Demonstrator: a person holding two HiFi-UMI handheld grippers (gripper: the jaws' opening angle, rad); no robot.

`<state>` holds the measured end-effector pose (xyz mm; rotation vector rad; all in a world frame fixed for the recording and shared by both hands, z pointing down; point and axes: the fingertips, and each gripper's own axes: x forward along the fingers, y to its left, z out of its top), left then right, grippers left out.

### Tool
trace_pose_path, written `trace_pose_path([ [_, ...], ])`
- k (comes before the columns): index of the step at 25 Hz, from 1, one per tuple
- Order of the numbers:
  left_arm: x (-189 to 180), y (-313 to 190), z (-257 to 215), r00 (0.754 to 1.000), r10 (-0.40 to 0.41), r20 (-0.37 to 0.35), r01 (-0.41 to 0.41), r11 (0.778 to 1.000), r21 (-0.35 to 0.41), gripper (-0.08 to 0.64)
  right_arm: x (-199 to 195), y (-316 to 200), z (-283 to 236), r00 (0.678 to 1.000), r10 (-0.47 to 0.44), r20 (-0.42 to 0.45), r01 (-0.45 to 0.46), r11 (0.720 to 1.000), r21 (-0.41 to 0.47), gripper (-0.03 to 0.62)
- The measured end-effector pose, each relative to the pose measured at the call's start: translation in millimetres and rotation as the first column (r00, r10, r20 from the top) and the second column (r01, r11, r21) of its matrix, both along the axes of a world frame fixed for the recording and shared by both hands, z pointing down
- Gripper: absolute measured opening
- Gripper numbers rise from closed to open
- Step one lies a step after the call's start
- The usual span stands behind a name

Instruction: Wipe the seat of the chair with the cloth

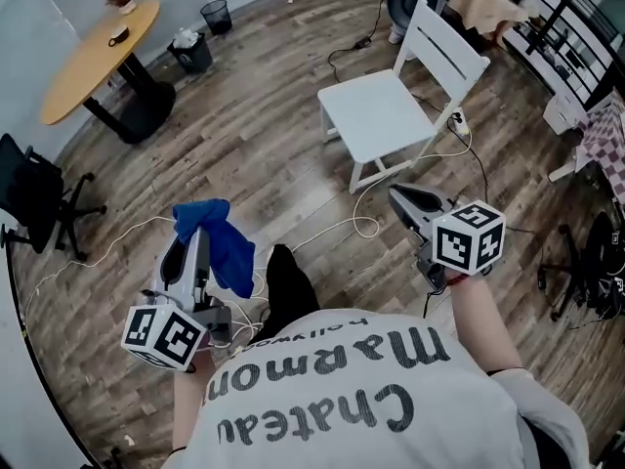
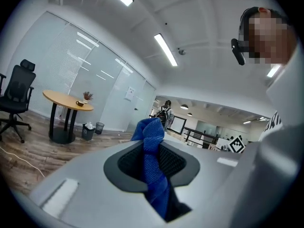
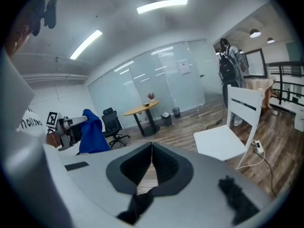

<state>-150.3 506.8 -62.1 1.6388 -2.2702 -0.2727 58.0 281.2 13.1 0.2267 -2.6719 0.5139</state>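
A white slatted chair (image 1: 391, 115) stands on the wood floor ahead, its seat bare; the right gripper view shows the chair (image 3: 223, 141) at right. My left gripper (image 1: 191, 233) is shut on a blue cloth (image 1: 217, 242) that hangs from its tips, well short of the chair. In the left gripper view the blue cloth (image 2: 153, 170) is pinched between the jaws. My right gripper (image 1: 405, 201) is shut with nothing in it, pointing toward the chair's front leg; its jaws meet in the right gripper view (image 3: 151, 151).
White cables (image 1: 332, 228) snake over the floor between me and the chair. A round wooden table (image 1: 98, 57) and two bins (image 1: 200, 35) stand far left, a black office chair (image 1: 39, 203) at left. A shelf unit (image 1: 576, 37) is at the far right.
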Motion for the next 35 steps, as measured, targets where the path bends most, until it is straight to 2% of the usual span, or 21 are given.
trace_pose_path([
  [4, -53.8, -55.9, -1.7, 0.995, 0.096, -0.024, -0.096, 0.995, 0.03, 0.074, -20.6, -41.9, 3.3, 0.992, 0.11, -0.061, -0.11, 0.994, 0.018, 0.015],
  [6, -78.0, -83.7, -14.2, 0.984, 0.178, 0.001, -0.178, 0.983, 0.045, 0.074, -41.3, -57.8, -1.5, 0.986, 0.156, -0.064, -0.155, 0.988, 0.017, 0.015],
  [10, -136.9, -134.6, -46.9, 0.937, 0.327, 0.123, -0.333, 0.942, 0.037, 0.074, -110.6, -90.5, -24.9, 0.975, 0.223, -0.012, -0.222, 0.975, 0.027, 0.015],
  [13, -179.7, -168.3, -59.4, 0.901, 0.412, 0.137, -0.418, 0.908, 0.022, 0.074, -169.1, -102.1, -40.4, 0.978, 0.206, 0.015, -0.207, 0.977, 0.055, 0.015],
  [17, -217.4, -214.4, -52.9, 0.849, 0.505, 0.154, -0.504, 0.862, -0.046, 0.075, -212.1, -115.7, -33.8, 0.971, 0.231, -0.057, -0.219, 0.961, 0.169, 0.015],
  [19, -224.5, -238.0, -44.5, 0.826, 0.548, 0.132, -0.547, 0.836, -0.046, 0.075, -214.1, -122.8, -21.7, 0.958, 0.265, -0.107, -0.242, 0.952, 0.189, 0.015],
  [22, -222.8, -268.9, -32.0, 0.802, 0.594, 0.059, -0.595, 0.804, -0.009, 0.074, -191.3, -130.1, -0.4, 0.926, 0.33, -0.185, -0.303, 0.94, 0.158, 0.015],
  [24, -220.4, -286.4, -25.9, 0.789, 0.613, 0.035, -0.613, 0.79, -0.007, 0.075, -172.4, -138.9, 9.9, 0.9, 0.378, -0.216, -0.362, 0.925, 0.111, 0.015],
  [27, -218.3, -308.5, -17.1, 0.773, 0.635, 0.014, -0.635, 0.773, -0.011, 0.075, -156.3, -157.6, 22.8, 0.873, 0.438, -0.213, -0.446, 0.895, 0.01, 0.015],
  [30, -219.9, -333.6, -9.4, 0.754, 0.657, -0.002, -0.657, 0.754, -0.01, 0.075, -164.2, -186.9, 33.5, 0.867, 0.463, -0.185, -0.477, 0.878, -0.038, 0.015],
  [33, -221.3, -373.2, -6.4, 0.739, 0.674, 0.002, -0.674, 0.739, -0.026, 0.074, -184.4, -231.4, 39.9, 0.876, 0.451, -0.171, -0.463, 0.886, -0.034, 0.015],
  [35, -221.5, -404.8, -6.7, 0.72, 0.694, 0.015, -0.693, 0.72, -0.045, 0.074, -196.5, -266.2, 43.5, 0.879, 0.446, -0.169, -0.457, 0.889, -0.028, 0.015],
])
